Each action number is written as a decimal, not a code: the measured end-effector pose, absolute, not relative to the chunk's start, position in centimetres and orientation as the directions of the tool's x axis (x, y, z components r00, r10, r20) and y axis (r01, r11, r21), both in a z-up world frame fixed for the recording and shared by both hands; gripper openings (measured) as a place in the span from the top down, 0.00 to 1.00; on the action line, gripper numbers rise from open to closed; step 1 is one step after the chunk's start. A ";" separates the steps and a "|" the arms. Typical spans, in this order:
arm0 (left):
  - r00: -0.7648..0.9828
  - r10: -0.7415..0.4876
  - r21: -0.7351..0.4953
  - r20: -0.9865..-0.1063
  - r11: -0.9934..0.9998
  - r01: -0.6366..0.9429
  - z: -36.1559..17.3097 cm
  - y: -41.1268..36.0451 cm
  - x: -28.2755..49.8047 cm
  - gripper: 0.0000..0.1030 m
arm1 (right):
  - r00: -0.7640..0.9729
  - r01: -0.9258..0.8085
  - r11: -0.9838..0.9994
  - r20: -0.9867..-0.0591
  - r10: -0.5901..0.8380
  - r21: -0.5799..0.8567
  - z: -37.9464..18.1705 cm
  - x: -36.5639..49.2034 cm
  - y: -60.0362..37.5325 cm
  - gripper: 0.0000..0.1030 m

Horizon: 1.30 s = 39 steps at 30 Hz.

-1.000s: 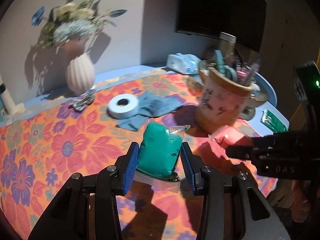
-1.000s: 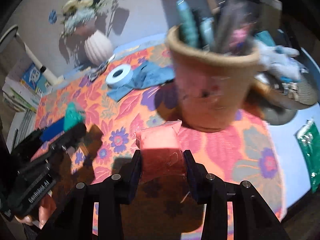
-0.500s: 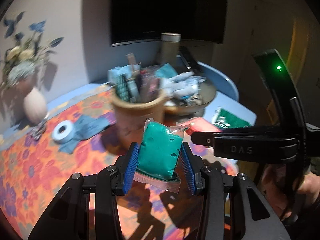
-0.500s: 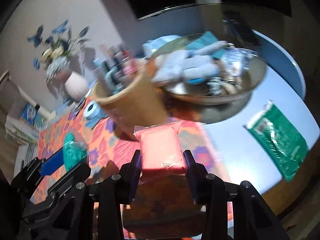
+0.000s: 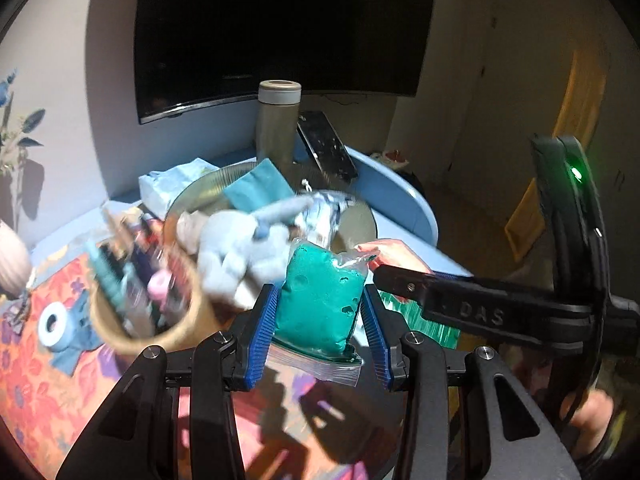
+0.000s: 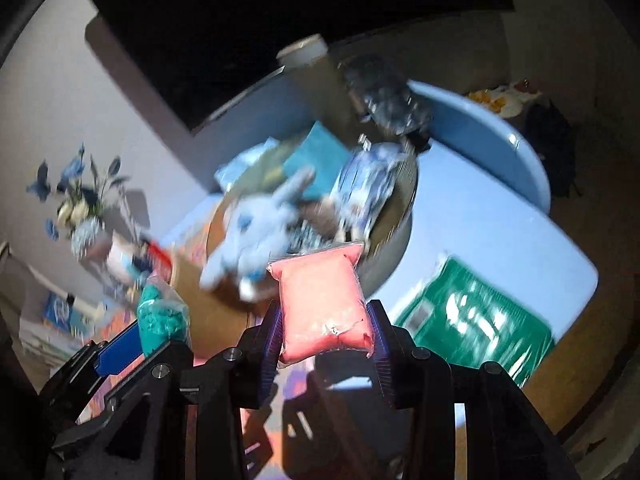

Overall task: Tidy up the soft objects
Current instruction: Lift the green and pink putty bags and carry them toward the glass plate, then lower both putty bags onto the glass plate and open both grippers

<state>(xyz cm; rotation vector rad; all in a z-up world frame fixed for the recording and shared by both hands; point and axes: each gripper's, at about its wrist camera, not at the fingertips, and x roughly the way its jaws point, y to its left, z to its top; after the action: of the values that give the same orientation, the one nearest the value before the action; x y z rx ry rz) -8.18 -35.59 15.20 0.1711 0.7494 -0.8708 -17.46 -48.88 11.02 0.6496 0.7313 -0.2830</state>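
Observation:
My left gripper [image 5: 320,320] is shut on a clear bag of teal putty [image 5: 320,300], held in the air. My right gripper [image 6: 326,328] is shut on a clear bag of pink putty [image 6: 322,304]. Beyond both stands a shallow round bowl [image 5: 360,220] holding a grey-blue plush toy [image 5: 244,248], a teal cloth [image 5: 260,190] and a shiny packet [image 5: 324,216]. In the left wrist view the right gripper [image 5: 404,276] reaches in from the right, level with the teal bag. In the right wrist view the teal bag [image 6: 162,314] shows at lower left.
A tan pot of pens and brushes [image 5: 140,304] stands left of the bowl. A steel flask [image 5: 278,128] and a dark phone [image 5: 328,146] stand behind it. A green packet [image 6: 476,320] lies on the blue table [image 6: 520,248]. Tape roll [image 5: 54,324] on the floral cloth [image 5: 24,380].
Both grippers have swung right and risen, each still holding its bag. The view has passed from the floral cloth and vase, past the pot, to the bowl of soft things.

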 end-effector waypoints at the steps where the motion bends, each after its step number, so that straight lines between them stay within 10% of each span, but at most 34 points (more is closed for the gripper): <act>1: 0.394 -0.642 -0.189 -0.658 0.647 0.738 15.3 -36.0 -7.4 0.62 | 0.722 0.455 0.768 -0.691 -0.023 0.450 11.3 -17.1 -49.3 0.61; 11: 0.418 -0.644 -0.252 -0.640 0.690 0.678 17.6 -40.0 -1.2 0.61 | 0.725 0.507 0.736 -0.683 -0.083 0.448 12.3 -12.4 -53.5 0.61; 15: 0.370 -0.666 -0.284 -0.647 0.661 0.694 17.0 -41.3 0.9 0.21 | 0.712 0.530 0.709 -0.698 -0.076 0.464 11.1 -10.7 -55.3 0.47; 16: 0.390 -0.658 -0.284 -0.644 0.679 0.677 16.7 -41.3 1.3 0.21 | 0.707 0.534 0.704 -0.704 -0.069 0.468 10.8 -10.4 -55.6 0.34; 39: 0.424 -0.718 -0.181 -0.552 0.600 0.780 20.4 -34.1 -6.0 0.21 | 0.744 0.348 0.852 -0.668 0.003 0.391 11.6 -14.2 -46.9 0.33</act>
<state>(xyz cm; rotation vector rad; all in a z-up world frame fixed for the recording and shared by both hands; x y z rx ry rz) -6.01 -34.11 20.44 0.1081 0.6354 -0.9390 -14.24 -46.92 11.64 0.5263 0.7131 -0.1987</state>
